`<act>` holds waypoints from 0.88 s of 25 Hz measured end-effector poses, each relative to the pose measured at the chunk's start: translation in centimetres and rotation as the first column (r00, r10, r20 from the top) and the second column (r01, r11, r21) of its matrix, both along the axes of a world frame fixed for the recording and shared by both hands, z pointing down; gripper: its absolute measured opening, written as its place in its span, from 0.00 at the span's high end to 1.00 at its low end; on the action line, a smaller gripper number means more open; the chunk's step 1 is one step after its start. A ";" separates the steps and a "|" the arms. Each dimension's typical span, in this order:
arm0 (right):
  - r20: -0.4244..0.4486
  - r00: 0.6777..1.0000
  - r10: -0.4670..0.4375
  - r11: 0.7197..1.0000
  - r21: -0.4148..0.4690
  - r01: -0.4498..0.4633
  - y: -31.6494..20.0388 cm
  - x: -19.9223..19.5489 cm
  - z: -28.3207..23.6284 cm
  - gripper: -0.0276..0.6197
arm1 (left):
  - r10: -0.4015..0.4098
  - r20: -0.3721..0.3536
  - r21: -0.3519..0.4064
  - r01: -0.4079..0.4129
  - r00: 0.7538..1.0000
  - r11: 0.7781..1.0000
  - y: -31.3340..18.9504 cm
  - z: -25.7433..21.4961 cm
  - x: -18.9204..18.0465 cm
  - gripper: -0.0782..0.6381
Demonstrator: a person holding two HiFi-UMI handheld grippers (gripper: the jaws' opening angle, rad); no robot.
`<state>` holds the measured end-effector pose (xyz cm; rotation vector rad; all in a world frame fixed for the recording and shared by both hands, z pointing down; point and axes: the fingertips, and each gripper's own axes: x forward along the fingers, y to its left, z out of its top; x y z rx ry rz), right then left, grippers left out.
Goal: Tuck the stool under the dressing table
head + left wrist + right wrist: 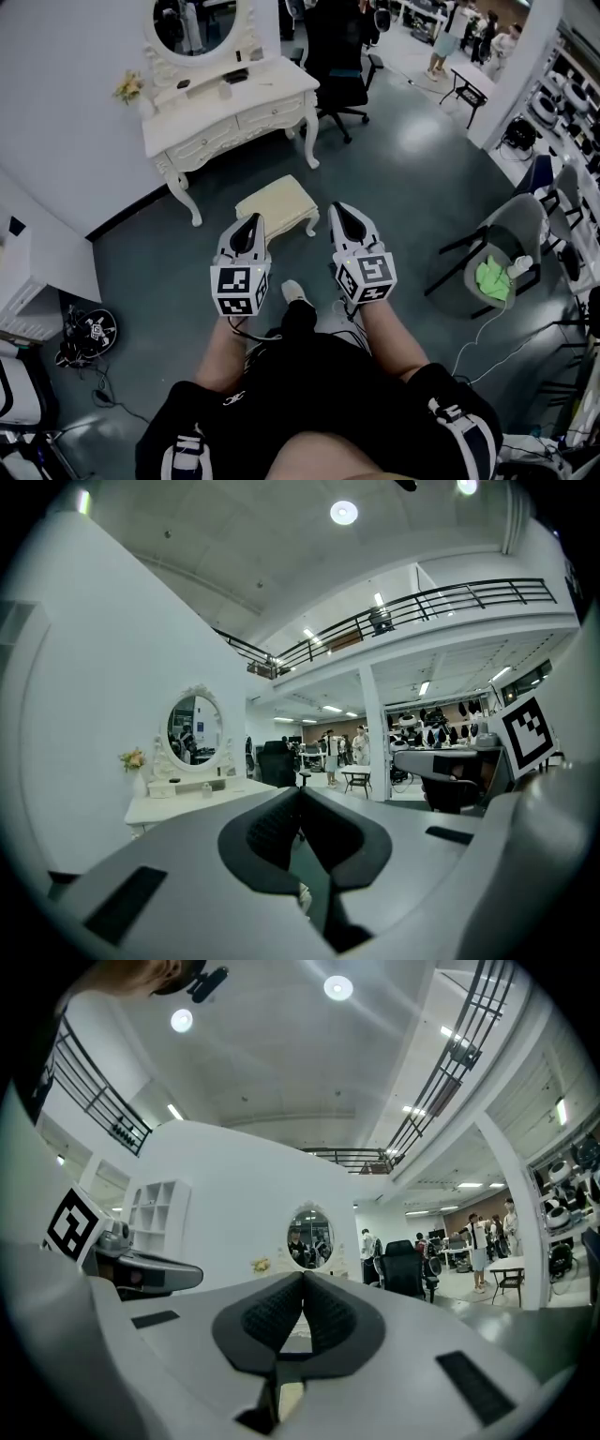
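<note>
One white dressing table is standing against the wall ahead of us, its oval mirror rising above the top and its kneehole showing only bare floor. Beside it, on its right as we are looking, a black office chair is sitting, and well off to our right a grey chair is carrying a green cloth on its seat. Between the table and us the cream stool is standing out on the dark floor, apart from the table's legs and not under it. We are holding the left gripper and the right gripper side by side, pointing toward the stool, with its near edge lying just beyond their tips. Both grippers are showing their jaws pressed together and gripping nothing. A small bunch of flowers is sitting at the table's left end.
</note>
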<state>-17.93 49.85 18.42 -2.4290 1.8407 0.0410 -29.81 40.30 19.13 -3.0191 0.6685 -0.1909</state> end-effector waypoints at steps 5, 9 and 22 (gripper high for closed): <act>-0.003 1.000 -0.006 1.000 -0.012 0.006 -4.6 4.3 0.7 0.93 | -0.005 -0.003 -0.014 0.005 1.000 1.000 -4.7 0.7 4.1 0.87; -0.001 1.000 -0.005 1.000 -0.027 0.005 -9.4 8.3 1.3 0.93 | 0.005 -0.007 -0.018 -0.005 1.000 1.000 -9.2 0.8 8.2 0.87; 0.005 0.999 -0.041 0.996 -0.082 0.042 -27.2 20.0 1.3 0.93 | -0.025 -0.002 -0.078 0.024 1.000 0.997 -27.0 1.1 19.5 0.87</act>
